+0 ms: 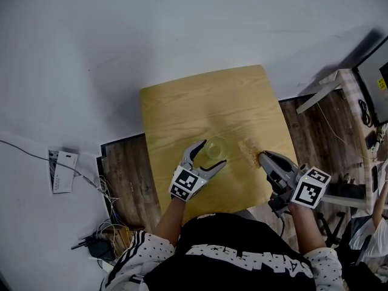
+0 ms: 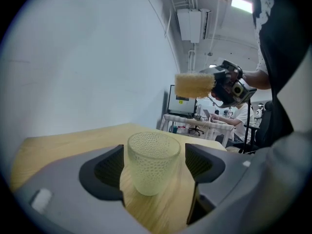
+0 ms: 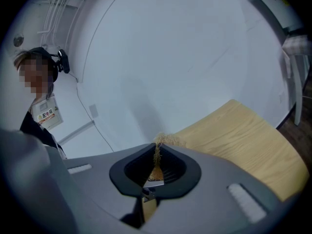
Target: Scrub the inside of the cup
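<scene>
Your black shirt (image 1: 242, 253) with its white lettering fills the bottom edge of the head view, and both your forearms reach out from it over the wooden table (image 1: 182, 114).

Far to your left, on the pale floor, lies a white card-like thing (image 1: 62, 170) with a cable running to it. A tangle of wires (image 1: 100, 238) sits nearer your left elbow.

On the table, your left gripper (image 1: 212, 153) has its jaws spread wide. The cup (image 1: 215, 148) stands upright between them, near the table's front half. In the left gripper view you can see that it is a pale, see-through cup with a dimpled wall. Bare wood shows between it and the right-hand jaw, so it is not squeezed.

Just right of the cup, apart from it, is the scrubbing pad (image 1: 250, 147), a tan, fibrous piece. Your right gripper (image 1: 264, 157) has its jaws pressed together on that pad. The right gripper view shows the frayed fibres sticking up out of the narrow slit between them. The left gripper view shows the pad held up off the table.

Beyond your right hand, past the table's edge, is dark wood flooring and a desk with a screen (image 1: 376, 77).
</scene>
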Action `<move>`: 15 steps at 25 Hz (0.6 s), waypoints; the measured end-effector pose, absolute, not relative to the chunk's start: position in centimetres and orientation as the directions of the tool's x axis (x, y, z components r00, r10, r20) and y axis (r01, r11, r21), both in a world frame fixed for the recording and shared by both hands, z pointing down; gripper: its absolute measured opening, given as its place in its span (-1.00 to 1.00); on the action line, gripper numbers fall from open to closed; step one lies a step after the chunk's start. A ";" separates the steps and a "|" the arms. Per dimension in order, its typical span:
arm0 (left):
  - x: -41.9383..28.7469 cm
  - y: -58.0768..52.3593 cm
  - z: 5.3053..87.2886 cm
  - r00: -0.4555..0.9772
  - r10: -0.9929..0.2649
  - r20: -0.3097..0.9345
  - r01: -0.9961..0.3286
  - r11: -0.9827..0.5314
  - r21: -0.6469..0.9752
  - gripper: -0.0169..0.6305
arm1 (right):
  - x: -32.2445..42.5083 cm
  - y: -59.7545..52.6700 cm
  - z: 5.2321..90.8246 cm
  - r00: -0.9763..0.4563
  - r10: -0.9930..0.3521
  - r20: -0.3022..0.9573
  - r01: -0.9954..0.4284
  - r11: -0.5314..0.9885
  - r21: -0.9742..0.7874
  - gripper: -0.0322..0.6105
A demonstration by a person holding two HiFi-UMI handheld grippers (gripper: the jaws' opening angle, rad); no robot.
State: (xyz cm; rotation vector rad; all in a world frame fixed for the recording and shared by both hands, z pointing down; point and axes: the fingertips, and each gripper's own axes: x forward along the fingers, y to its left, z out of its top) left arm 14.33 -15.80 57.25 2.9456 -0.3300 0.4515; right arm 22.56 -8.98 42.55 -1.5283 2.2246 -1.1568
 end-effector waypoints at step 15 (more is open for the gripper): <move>9.7 -16.8 48.4 0.899 -0.371 0.231 -0.376 -0.926 -0.021 -0.09 | 21.7 -11.5 41.2 -0.440 -0.881 0.174 -0.812 0.307 -0.497 -0.81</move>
